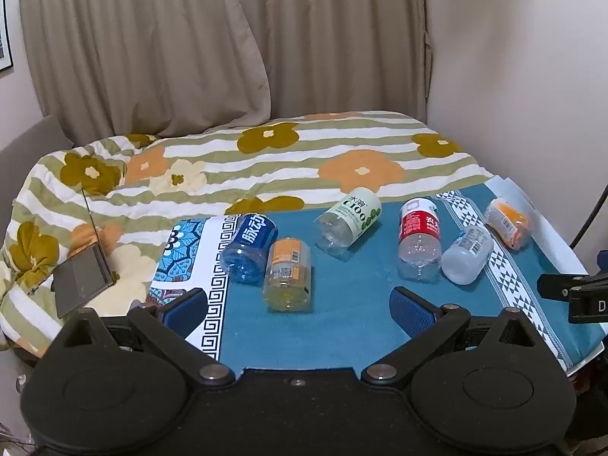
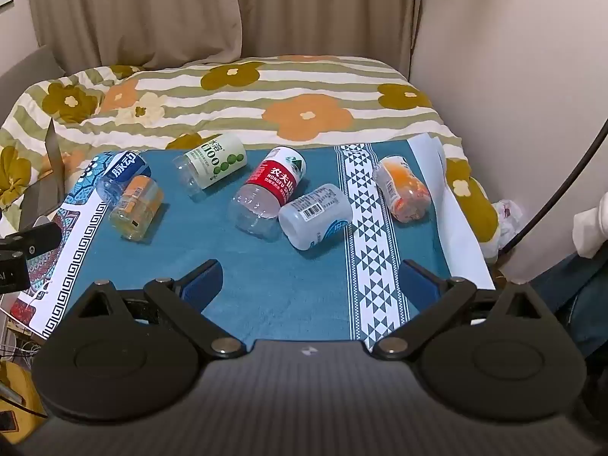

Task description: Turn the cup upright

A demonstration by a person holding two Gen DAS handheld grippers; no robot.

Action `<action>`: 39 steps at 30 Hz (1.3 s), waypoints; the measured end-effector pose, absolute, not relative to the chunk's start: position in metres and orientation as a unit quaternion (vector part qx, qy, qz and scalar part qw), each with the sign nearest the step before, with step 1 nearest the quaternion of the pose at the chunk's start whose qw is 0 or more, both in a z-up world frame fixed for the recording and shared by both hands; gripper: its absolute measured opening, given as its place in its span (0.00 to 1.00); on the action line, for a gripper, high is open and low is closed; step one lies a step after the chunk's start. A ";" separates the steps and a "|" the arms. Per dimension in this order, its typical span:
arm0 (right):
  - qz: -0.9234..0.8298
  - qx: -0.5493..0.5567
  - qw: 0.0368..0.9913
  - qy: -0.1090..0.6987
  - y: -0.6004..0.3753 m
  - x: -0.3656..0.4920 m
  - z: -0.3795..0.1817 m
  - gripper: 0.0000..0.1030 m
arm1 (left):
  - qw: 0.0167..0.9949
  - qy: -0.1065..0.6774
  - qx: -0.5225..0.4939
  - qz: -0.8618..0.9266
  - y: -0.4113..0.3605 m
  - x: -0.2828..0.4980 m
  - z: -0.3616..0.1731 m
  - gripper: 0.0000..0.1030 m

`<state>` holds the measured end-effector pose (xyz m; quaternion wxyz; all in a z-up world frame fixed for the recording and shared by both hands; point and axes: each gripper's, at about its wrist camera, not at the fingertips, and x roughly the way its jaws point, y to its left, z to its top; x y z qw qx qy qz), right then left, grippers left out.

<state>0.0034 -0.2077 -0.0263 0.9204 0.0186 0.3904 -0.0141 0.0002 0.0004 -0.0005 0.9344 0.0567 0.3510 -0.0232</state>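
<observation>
Six cut-bottle cups lie on their sides across the blue cloth (image 2: 304, 277) on the surface, from the blue-label cup (image 1: 249, 247) at left to the orange cup (image 2: 402, 188) at right. Both my left tool (image 1: 300, 304) and right tool (image 2: 309, 281) hang spread, empty. The cups look light, thin and crushable; I judge a gentle mid-wall pinch best.

clear glossy plastic cups (image 2: 262, 197) w/ paper labels; matt woven cloth mat (image 2: 266, 266); soft quilt (image 1: 266, 159).
</observation>
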 end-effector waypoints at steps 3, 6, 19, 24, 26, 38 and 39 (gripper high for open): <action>-0.015 0.016 0.920 0.390 -0.207 0.003 -0.026 1.00 | 0.933 0.355 0.050 -0.026 0.006 0.004 0.003 1.00; -0.015 0.014 0.920 0.391 -0.206 0.001 -0.026 1.00 | 0.935 0.349 0.054 -0.021 0.002 0.003 0.002 1.00; -0.014 0.019 0.917 0.397 -0.207 0.003 -0.028 1.00 | 0.936 0.347 0.051 -0.021 0.001 0.001 0.002 1.00; -0.014 0.020 0.917 0.398 -0.209 0.007 -0.031 1.00 | 0.937 0.346 0.049 -0.021 0.002 0.001 0.002 1.00; -0.014 0.020 0.917 0.399 -0.208 0.007 -0.031 1.00 | 0.936 0.347 0.051 -0.020 0.002 0.001 0.003 1.00; -0.013 0.021 0.916 0.400 -0.209 0.006 -0.030 1.00 | 0.937 0.345 0.048 -0.023 0.001 0.000 0.004 1.00; -0.013 0.021 0.916 0.400 -0.209 0.006 -0.030 1.00 | 0.937 0.345 0.046 -0.025 0.001 -0.001 0.004 1.00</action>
